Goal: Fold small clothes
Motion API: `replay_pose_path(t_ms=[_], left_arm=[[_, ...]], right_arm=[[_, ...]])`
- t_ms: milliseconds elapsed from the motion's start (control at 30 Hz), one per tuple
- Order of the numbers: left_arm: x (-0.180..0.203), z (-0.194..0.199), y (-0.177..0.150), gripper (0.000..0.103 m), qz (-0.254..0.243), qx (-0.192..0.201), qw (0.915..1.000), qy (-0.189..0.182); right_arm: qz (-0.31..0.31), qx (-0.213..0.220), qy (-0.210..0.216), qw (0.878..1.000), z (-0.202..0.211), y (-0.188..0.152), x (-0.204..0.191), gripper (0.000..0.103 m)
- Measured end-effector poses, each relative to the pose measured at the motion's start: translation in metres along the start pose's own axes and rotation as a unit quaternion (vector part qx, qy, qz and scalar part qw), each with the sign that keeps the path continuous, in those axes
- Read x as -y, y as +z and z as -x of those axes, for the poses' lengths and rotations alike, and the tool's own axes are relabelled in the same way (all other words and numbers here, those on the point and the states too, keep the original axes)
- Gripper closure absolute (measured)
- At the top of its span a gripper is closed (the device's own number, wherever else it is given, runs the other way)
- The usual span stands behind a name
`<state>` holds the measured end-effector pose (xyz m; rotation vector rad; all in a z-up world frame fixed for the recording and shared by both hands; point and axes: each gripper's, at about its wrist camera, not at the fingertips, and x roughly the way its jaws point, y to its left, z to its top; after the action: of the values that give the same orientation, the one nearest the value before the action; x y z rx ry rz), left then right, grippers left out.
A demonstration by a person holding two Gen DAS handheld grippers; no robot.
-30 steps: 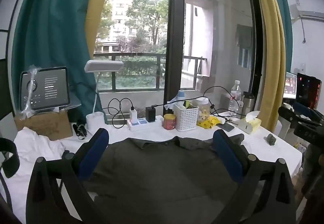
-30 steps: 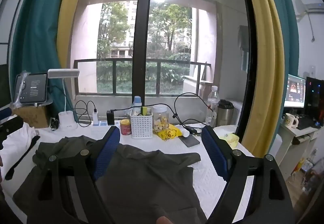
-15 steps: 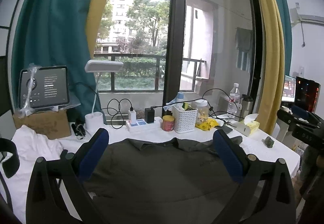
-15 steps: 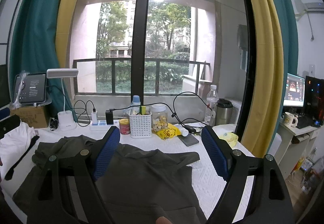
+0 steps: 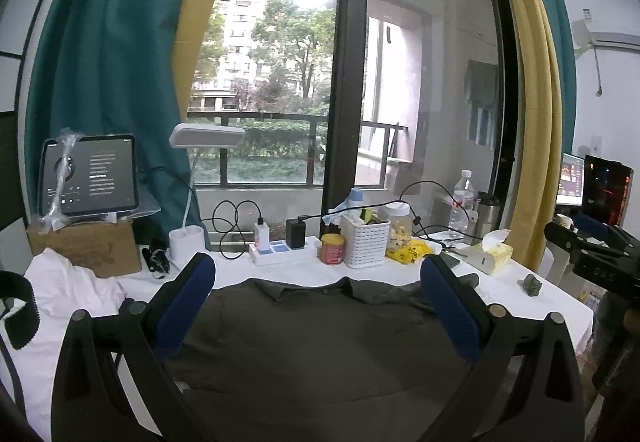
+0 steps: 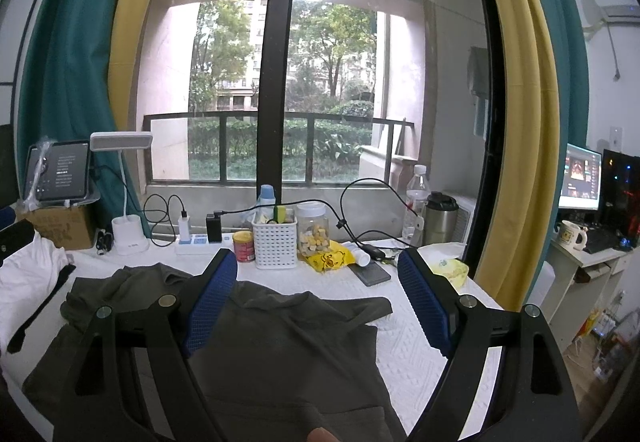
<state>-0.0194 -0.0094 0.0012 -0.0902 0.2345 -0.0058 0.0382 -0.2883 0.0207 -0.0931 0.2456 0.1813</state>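
Observation:
A dark olive polo shirt [image 5: 320,334] lies spread flat on the white table cover [image 5: 560,306], collar toward the window. It also shows in the right wrist view [image 6: 288,338], with one short sleeve [image 6: 360,308] pointing right. My left gripper [image 5: 316,282] is open and empty, held above the shirt's near half. My right gripper [image 6: 316,274] is open and empty, above the shirt's right side. The right gripper's body [image 5: 592,258] shows at the right edge of the left wrist view.
A white garment [image 5: 68,294] lies at the table's left. Along the back stand a tablet on a cardboard box [image 5: 88,246], a desk lamp [image 5: 200,178], a power strip [image 5: 280,250], a white basket [image 5: 366,242], a jar [image 6: 314,230], bottles and a tissue pack [image 5: 492,250].
Both grippers have tilted up and back a little, so the shirt sits lower in both views. Both stay open. The shirt has not moved.

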Motion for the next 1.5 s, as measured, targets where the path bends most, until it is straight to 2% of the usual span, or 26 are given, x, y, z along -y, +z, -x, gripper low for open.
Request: replay_pose_path(t_ms=[367, 500, 733, 1133, 1333, 1500], left_arm=[[0.0, 0.0, 0.0, 0.002, 0.0, 0.004, 1.0, 0.008], [0.0, 0.0, 0.0, 0.002, 0.001, 0.003, 1.0, -0.005], [-0.001, 0.003, 0.0, 0.002, 0.006, 0.008, 0.9999, -0.004], [-0.004, 0.007, 0.0, 0.002, 0.027, 0.032, 0.999, -0.018], [-0.005, -0.003, 0.001, 0.002, 0.036, 0.017, 0.999, -0.019], [-0.005, -0.016, 0.0, 0.002, 0.041, -0.002, 0.9992, -0.002]], right_arm=[[0.002, -0.002, 0.001, 1.0, 0.001, -0.001, 0.005, 0.018], [0.003, -0.001, 0.001, 1.0, 0.002, 0.0, 0.006, 0.018], [0.004, -0.001, 0.001, 1.0, 0.002, 0.001, 0.006, 0.018], [0.004, -0.006, 0.0, 1.0, 0.001, 0.002, 0.005, 0.018], [0.0, -0.013, 0.001, 1.0, -0.008, 0.005, 0.007, 0.018], [-0.003, -0.023, 0.002, 1.0, -0.023, 0.005, 0.014, 0.018]])
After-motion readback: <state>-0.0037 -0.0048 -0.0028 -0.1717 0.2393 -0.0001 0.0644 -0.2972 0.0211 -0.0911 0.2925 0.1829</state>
